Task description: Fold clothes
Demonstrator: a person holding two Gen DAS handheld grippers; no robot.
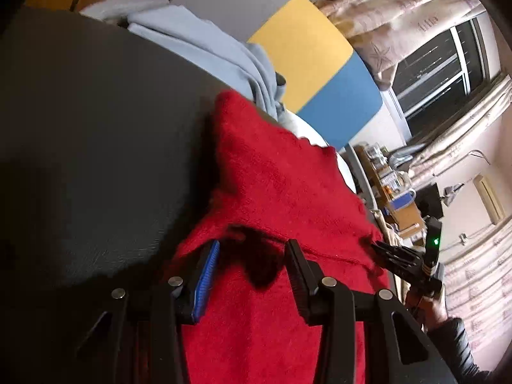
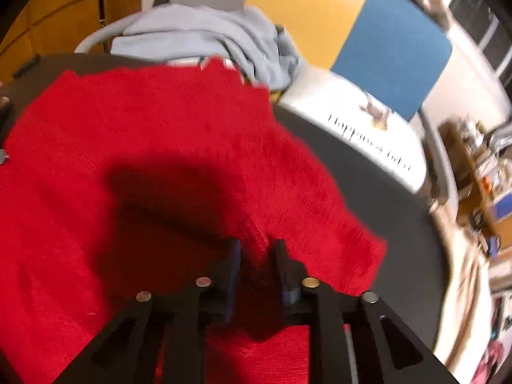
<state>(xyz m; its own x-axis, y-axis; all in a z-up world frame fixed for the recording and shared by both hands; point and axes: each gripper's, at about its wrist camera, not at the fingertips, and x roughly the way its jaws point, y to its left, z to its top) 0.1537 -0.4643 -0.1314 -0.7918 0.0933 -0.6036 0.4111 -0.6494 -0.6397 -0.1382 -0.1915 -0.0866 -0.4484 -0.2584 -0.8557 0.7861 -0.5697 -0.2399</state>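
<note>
I am working a red knit sweater [image 2: 153, 147] that is lying spread across the dark counter [image 2: 358, 160], its far hem reaching toward the counter's back edge, where a pale blue garment [image 2: 204, 32] is heaped. My right tongs [image 2: 257, 256] are clenching a raised ridge of the red knit near the sweater's right side, the fabric bunching up between the two jaws. My left tongs [image 1: 252, 256] are hanging spread apart over the same sweater, with cloth showing in the gap and neither jaw pinching it as far as I can judge. In the left view the right tongs [image 1: 384, 251] are showing just beside the sweater's edge.

I am judging the risks this way. The knit is loose and fuzzy, so a thin pinch is likely to slide out of the right grip once I start lifting. With only one side held, the panel would be sagging and twisting, giving a crooked fold. A white printed sheet [image 2: 371, 128] is lying at the counter's far right corner, and a swinging sleeve could be dragging it or the blue pile.
</note>
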